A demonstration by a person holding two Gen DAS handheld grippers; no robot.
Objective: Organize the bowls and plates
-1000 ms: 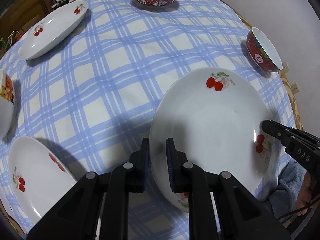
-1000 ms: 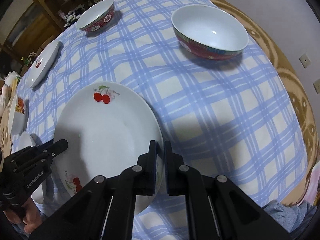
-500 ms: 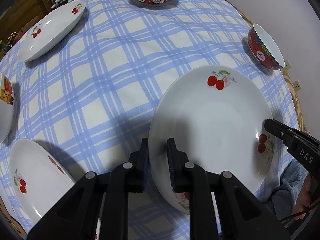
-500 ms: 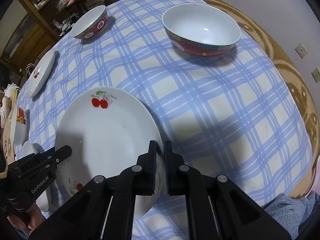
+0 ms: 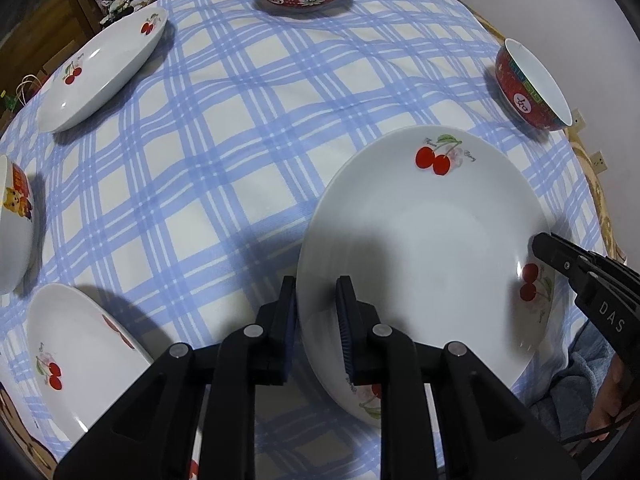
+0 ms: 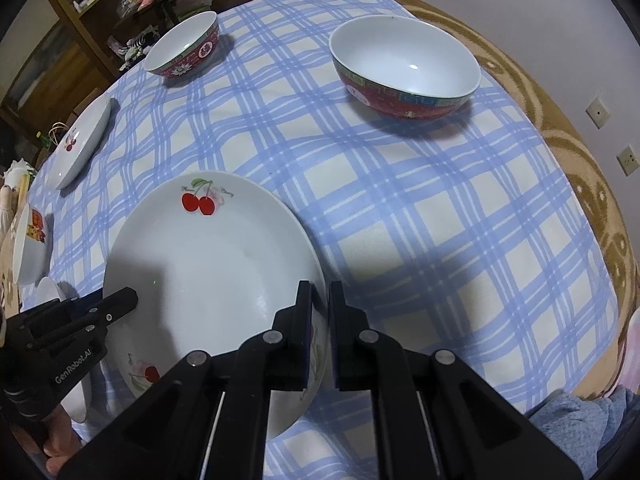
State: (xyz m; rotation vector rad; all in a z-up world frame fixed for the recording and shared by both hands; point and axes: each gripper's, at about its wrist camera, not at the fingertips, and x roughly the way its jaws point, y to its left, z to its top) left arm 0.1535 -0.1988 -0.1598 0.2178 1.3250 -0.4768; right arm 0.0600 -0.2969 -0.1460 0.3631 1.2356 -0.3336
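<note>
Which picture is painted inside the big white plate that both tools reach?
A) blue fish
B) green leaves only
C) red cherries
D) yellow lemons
C: the white plate bears pairs of red cherries on its inner rim, plain in both wrist views.

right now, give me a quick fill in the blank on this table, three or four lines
1. Both tools, the left tool and the right tool, sit at the rim of the same white ____.
2. That plate is printed with red ____.
3. The two nearest bowls, one bowl and another bowl, are ____ on the outside.
4. The tablecloth has a blue and white ____ pattern.

Missing words: plate; cherries; red; checked
</note>
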